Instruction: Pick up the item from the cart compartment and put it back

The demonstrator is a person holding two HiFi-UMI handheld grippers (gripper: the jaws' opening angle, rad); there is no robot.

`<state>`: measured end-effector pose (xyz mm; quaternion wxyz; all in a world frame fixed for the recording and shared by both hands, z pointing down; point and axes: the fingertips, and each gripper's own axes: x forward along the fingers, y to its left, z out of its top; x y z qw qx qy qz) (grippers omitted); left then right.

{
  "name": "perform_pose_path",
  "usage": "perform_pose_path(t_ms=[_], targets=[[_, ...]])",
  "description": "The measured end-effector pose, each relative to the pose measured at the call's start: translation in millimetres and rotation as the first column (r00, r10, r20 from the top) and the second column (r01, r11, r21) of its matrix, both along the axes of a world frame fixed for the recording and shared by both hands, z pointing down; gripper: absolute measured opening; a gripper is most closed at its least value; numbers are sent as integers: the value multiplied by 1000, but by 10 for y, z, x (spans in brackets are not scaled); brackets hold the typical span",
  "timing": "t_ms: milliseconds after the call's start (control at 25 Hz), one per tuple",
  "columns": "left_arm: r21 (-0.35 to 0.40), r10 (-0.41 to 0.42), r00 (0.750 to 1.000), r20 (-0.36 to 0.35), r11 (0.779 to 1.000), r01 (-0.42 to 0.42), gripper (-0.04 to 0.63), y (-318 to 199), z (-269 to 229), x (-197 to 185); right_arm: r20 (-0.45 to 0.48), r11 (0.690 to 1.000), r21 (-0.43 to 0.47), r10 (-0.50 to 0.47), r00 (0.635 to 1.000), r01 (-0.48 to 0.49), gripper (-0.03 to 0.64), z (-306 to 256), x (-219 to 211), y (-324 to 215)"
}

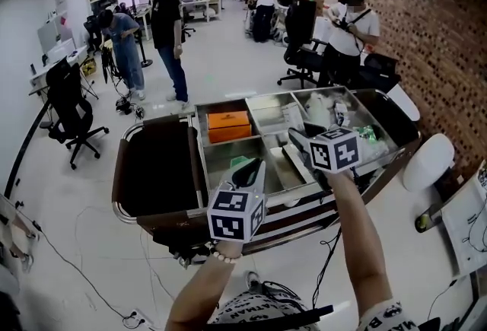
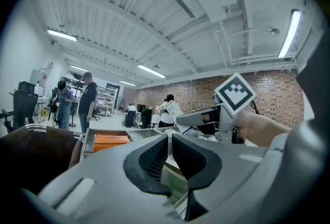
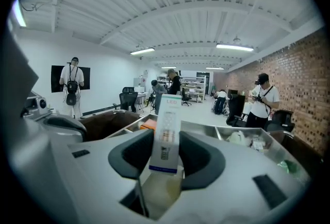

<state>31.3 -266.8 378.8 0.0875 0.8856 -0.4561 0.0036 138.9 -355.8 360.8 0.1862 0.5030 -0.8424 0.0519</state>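
A tall white LED bulb box [image 3: 166,130] stands upright between the pads of my right gripper [image 3: 165,153], which is shut on it above the metal cart tray [image 1: 228,103]. In the head view the right gripper [image 1: 298,139] hovers over the tray's middle compartments. My left gripper [image 1: 255,170] is over the tray's near-left compartment, where a green item [image 1: 240,162] lies. In the left gripper view my left gripper [image 2: 170,153] has its jaws a narrow gap apart with nothing between them. The box [image 2: 175,111] shows ahead of it there.
An orange box [image 1: 228,125] lies in the back-left compartment. White bags [image 1: 323,105] and a green packet [image 1: 367,133] fill the right ones. The cart's left part is a dark brown bin [image 1: 156,170]. People [image 1: 163,25] and office chairs [image 1: 72,112] stand beyond the cart.
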Motion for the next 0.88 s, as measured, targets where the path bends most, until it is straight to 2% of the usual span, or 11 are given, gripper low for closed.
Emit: perform_pose_path(t_ms=[200,360,720,880], targets=[[-3,-13,1000,16,1000,13,89,-299,-59,129,-31,993,-114,20,999,-24,167,62,65,-658],[5,-21,1000,21,1000,21,89,-469,-130,208,-37,974,-221,49,998,-56,167,254,139,-1157],[-8,-82,995,60,997,82,89,-897,-35,175,-185,908,-404,37,982,-111,167,924,197,-1954],[-15,-94,994,54,995,95,89,-1054,-6,194,-195,858,-498,30,980,-125,167,1273,243,-2153]])
